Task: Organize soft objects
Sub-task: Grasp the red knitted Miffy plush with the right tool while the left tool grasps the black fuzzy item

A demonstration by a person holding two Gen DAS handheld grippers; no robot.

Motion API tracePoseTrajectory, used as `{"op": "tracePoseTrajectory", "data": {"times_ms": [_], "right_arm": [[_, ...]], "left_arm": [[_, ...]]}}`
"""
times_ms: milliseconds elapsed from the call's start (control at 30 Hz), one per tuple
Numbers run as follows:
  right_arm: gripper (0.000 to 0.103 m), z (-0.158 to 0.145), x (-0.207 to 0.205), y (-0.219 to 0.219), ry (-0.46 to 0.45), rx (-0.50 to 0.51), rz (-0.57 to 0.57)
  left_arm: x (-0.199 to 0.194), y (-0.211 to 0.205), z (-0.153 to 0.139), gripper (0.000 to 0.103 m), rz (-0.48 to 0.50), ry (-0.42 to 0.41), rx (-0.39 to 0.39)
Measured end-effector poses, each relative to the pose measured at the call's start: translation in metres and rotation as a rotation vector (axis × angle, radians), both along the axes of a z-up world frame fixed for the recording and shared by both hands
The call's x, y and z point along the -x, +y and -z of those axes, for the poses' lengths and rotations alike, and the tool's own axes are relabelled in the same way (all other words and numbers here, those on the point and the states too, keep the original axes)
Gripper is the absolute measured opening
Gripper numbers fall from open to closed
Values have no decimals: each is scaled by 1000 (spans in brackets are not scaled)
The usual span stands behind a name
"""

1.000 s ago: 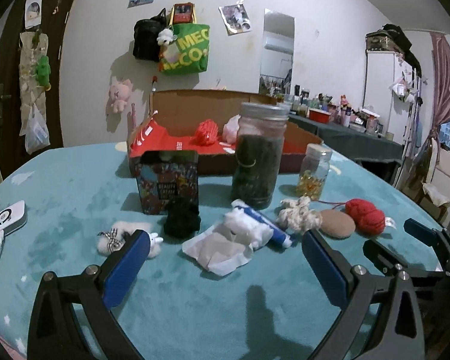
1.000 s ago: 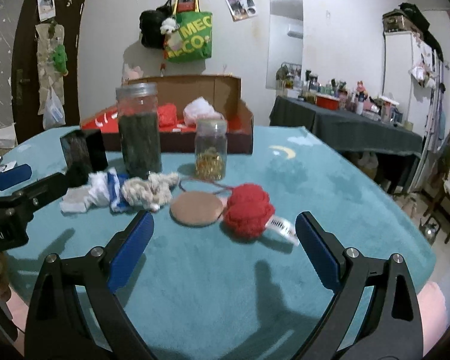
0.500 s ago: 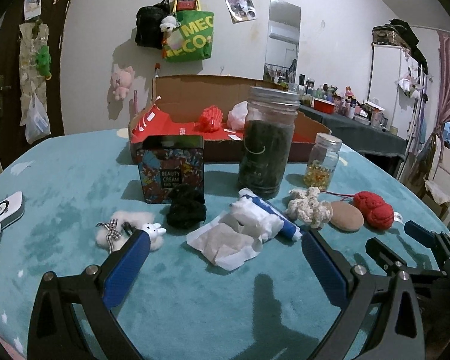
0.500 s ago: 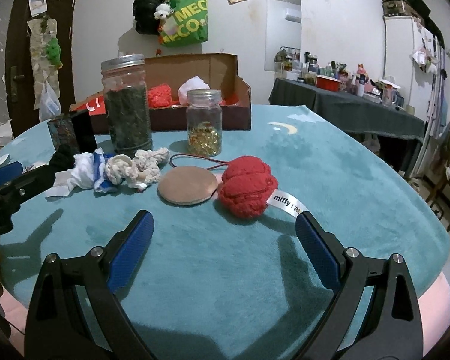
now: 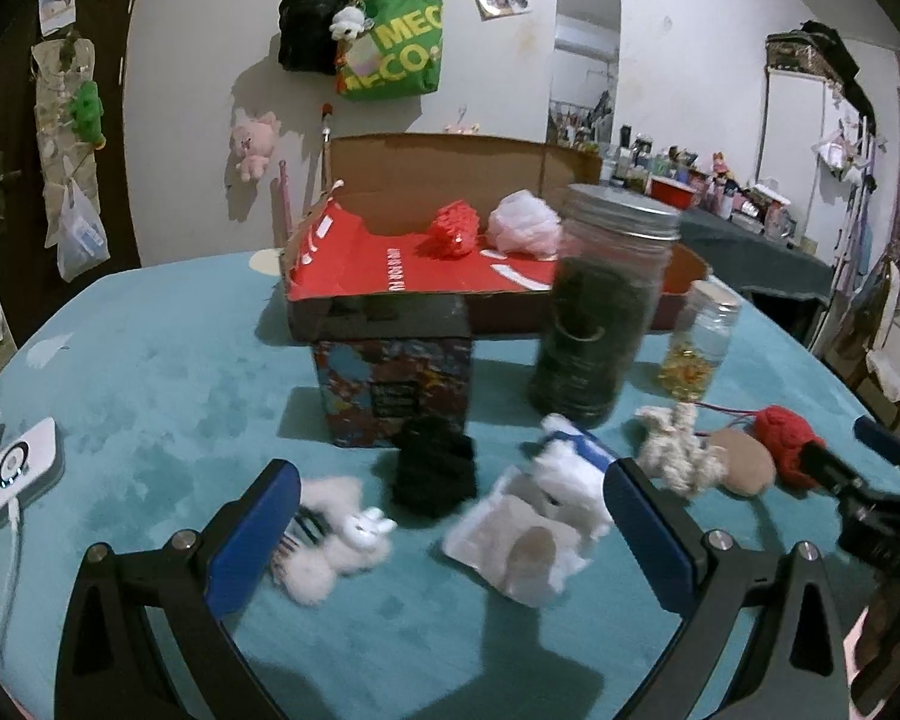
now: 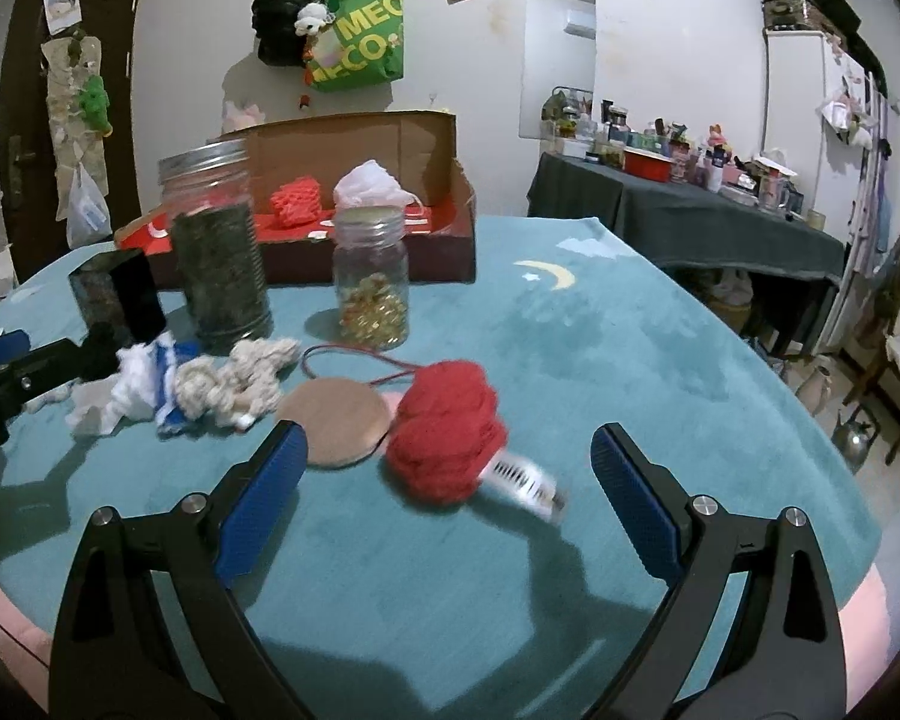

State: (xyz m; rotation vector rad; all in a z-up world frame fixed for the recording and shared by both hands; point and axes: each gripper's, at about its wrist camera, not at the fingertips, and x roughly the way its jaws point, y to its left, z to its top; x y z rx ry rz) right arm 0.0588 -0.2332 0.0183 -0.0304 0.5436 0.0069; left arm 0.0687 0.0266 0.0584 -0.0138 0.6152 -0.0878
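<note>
Tools, left (image 5: 450, 516) and right (image 6: 444, 480), both gape empty; two jars (image 6: 371, 279) stand behind.

My left gripper (image 5: 450, 525) is low over the table (image 5: 150, 372), and its two blue fingers (image 5: 252, 534) are spread wide with nothing between them. My right gripper (image 6: 444, 495) is low over the same table too, fingers wide apart and bare. My right gripper sits to the right of my left one, both pointing the same way.
</note>
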Motion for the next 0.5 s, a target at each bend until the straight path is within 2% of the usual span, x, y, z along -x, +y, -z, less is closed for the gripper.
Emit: {"op": "tracePoseTrajectory", "data": {"times_ms": [167,367,400,433,467,500], "right_arm": [[97,-4,-19,-14,56,-15,6],[96,0,-40,-28,141,-95,-34],[95,0,-42,-29,152,-108,-46],[93,1,-44,-29,162,-113,-53],[85,2,-46,-28,175,-113,-59],[73,4,-49,-28,193,-119,-68]], "left_arm": [[-16,12,-2,101,-7,36,-12],[-34,15,7,77,35,107,-29],[-36,15,9,70,46,115,-29],[-37,14,10,62,57,125,-28],[-39,13,12,58,73,138,-22],[-41,13,14,47,89,152,-11]]}}
